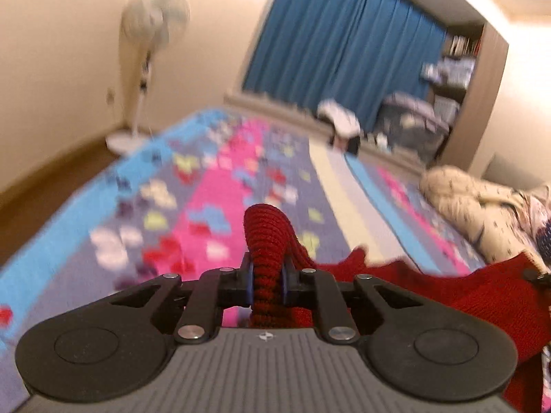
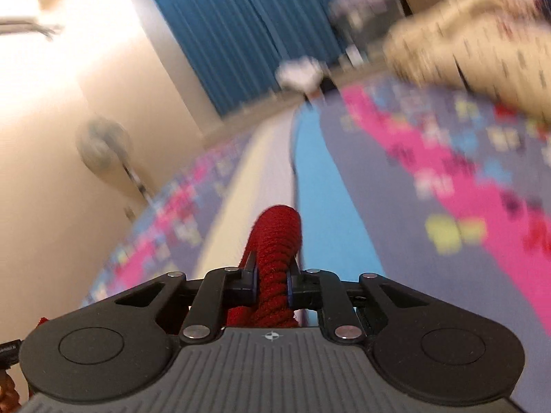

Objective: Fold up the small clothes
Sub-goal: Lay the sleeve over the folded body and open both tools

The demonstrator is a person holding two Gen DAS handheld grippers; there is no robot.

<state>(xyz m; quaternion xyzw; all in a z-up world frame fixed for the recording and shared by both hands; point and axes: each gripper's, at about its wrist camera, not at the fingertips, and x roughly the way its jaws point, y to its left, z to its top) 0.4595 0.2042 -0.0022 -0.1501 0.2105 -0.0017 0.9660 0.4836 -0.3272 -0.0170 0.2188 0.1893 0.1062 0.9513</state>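
A red knitted garment (image 1: 447,296) is held up above the patterned bed cover (image 1: 193,199). My left gripper (image 1: 268,282) is shut on a bunched edge of it, which sticks up between the jaws. The cloth runs off to the right, where the other gripper's tip (image 1: 539,277) shows at the frame edge. In the right wrist view my right gripper (image 2: 272,282) is shut on another bunched edge of the red garment (image 2: 275,241). Both views are blurred by motion.
A pile of cream and patterned clothes (image 1: 482,206) lies on the bed at the right; it also shows in the right wrist view (image 2: 475,51). A standing fan (image 1: 148,62) is by the wall at the left. Blue curtains (image 1: 344,44) and a shelf (image 1: 454,79) are behind the bed.
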